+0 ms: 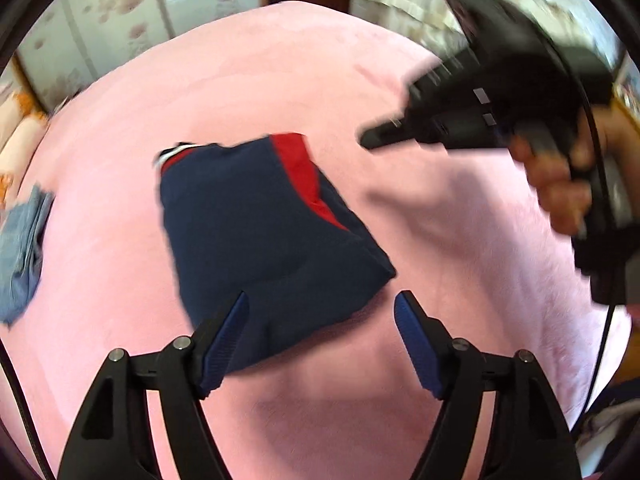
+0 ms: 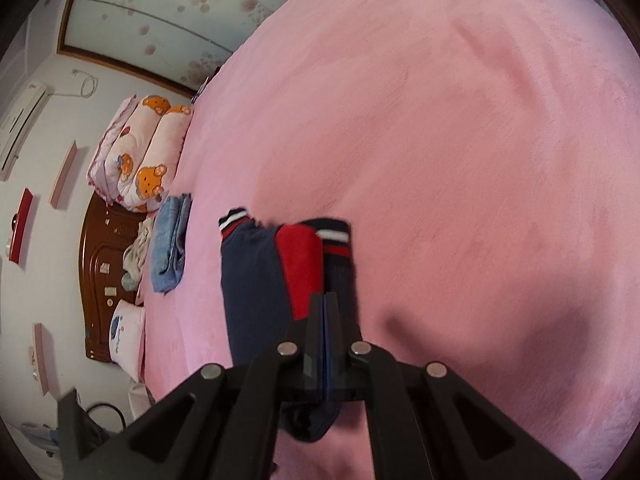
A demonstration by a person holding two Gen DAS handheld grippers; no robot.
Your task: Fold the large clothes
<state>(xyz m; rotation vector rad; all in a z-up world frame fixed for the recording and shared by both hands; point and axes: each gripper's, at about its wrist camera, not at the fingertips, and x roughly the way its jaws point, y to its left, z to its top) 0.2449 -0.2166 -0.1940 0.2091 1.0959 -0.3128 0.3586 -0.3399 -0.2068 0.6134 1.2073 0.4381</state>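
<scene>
A folded navy garment [image 1: 260,232] with a red panel and striped cuffs lies flat on the pink bed cover [image 1: 280,80]. My left gripper [image 1: 323,298] hangs open over its near edge. The left finger is over the cloth and the right finger over the pink cover, and nothing is gripped. My right gripper [image 1: 370,140], held by a hand [image 1: 560,184], is in the air to the right of the garment. Its fingers are shut and empty. In the right wrist view the shut right gripper [image 2: 325,300] points over the garment [image 2: 256,280], above its red panel.
Folded blue jeans [image 1: 20,248] [image 2: 170,248] lie near the bed's left side. Patterned pillows [image 2: 148,152] and a dark wooden headboard [image 2: 100,264] stand beyond them. The pink cover [image 2: 440,120] stretches wide to the right. A cable [image 1: 600,340] hangs from the right gripper.
</scene>
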